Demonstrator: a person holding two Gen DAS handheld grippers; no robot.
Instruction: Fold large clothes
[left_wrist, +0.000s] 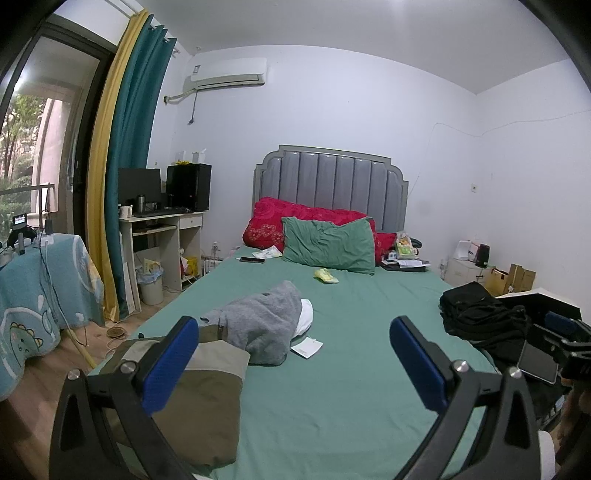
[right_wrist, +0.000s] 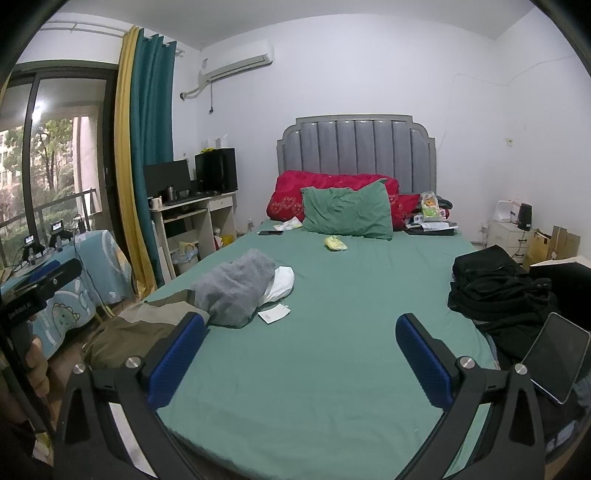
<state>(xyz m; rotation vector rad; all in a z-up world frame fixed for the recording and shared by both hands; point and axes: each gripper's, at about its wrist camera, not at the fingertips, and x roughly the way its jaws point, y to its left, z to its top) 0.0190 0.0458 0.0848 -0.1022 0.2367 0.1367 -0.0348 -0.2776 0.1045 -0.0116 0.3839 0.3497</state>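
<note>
A bed with a green sheet (left_wrist: 332, 369) fills both views. On its left side lies an olive and tan folded garment (left_wrist: 199, 398), with a crumpled grey garment (left_wrist: 262, 325) and a white garment (left_wrist: 304, 317) behind it. A pile of black clothes (left_wrist: 476, 314) sits at the right edge. My left gripper (left_wrist: 295, 365) is open and empty, held above the foot of the bed. My right gripper (right_wrist: 301, 356) is open and empty over the sheet (right_wrist: 332, 350). The grey garment (right_wrist: 236, 288), olive garment (right_wrist: 140, 332) and black pile (right_wrist: 495, 291) also show in the right wrist view.
A white paper tag (left_wrist: 306, 347) lies by the grey garment. A green pillow (left_wrist: 328, 245), red quilt (left_wrist: 295, 218), phone (left_wrist: 252, 260) and yellow item (left_wrist: 325, 276) lie near the headboard. A tablet (right_wrist: 554, 365) rests at the right edge. A desk (left_wrist: 162, 225) and covered table (left_wrist: 37, 288) stand left.
</note>
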